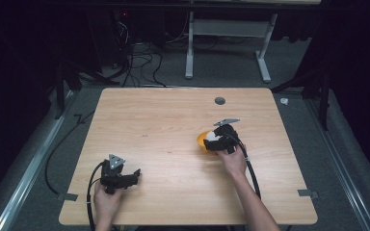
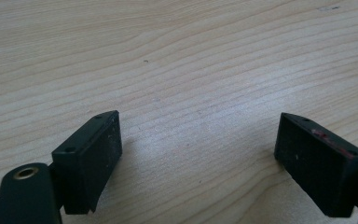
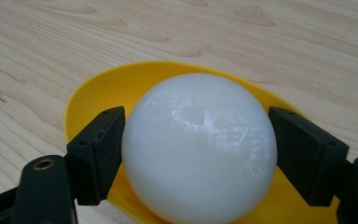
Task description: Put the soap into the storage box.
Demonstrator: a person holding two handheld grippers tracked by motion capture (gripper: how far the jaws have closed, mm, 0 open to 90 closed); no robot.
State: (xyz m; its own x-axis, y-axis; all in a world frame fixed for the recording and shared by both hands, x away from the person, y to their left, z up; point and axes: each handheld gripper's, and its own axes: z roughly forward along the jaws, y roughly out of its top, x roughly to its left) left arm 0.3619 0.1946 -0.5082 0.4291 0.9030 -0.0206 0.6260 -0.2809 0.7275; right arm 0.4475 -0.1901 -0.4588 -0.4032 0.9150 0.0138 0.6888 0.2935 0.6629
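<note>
1. Nearest the camera in the high view, the left gripper [image 1: 136,174] lies low at the near left part of the wooden table [image 1: 164,120], held in the person's left hand [image 1: 107,199]; a black cable loops from it towards the table's near edge.
2. In the left gripper view its jaws stand spread wide over bare wood grain, with nothing between them. A reddish smear marks the top edge of the pad on the right of that view (no letters can be made out in it).
3. Further in and to the right, the right hand [image 1: 234,161] holds the right gripper [image 1: 211,140], a grey three-cornered plate on top of it.
4. In the right gripper view the jaws bracket a white ball [image 3: 199,144], one pad at each flank of it. The pad on the left of that view touches the ball; whether the other presses it cannot be told.
5. The ball sits in a yellow bowl [image 3: 102,91], which rests on the table right of centre.
6. No brand, label or readable writing shows on the ball, the bowl or the grippers.
7. Beyond, near the table's far edge, is a small grey round disc [image 1: 219,100].
8. Past the table stand a white metal frame [image 1: 265,57] and tangled cables [image 1: 139,60] on grey carpet.
</note>
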